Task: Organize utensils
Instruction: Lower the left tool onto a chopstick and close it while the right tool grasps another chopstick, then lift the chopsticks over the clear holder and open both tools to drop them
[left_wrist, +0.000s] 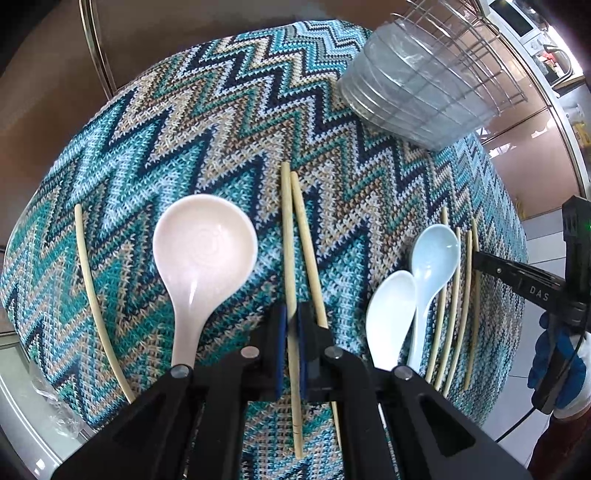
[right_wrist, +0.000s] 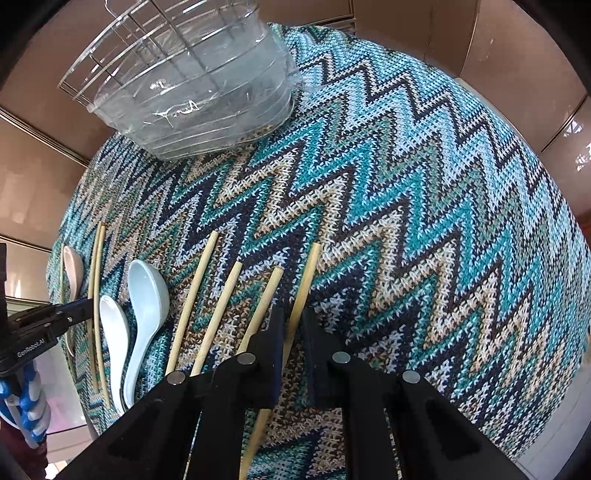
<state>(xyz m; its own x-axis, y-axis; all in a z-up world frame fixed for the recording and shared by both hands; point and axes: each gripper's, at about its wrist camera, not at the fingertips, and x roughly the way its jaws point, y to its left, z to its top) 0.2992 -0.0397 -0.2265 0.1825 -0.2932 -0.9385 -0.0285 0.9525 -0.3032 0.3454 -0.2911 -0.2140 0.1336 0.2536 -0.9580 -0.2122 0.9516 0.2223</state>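
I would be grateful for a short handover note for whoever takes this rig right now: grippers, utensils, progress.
Left gripper: shut on one chopstick of the middle pair, lying on the zigzag cloth.
Right gripper: shut on the rightmost chopstick of four.
Pink spoon, white spoon and blue spoon lie on the cloth, plus a lone chopstick far left.
Clear divided holder: looks empty.
Done: nothing stowed yet. Left: all utensils, probably into the holder.
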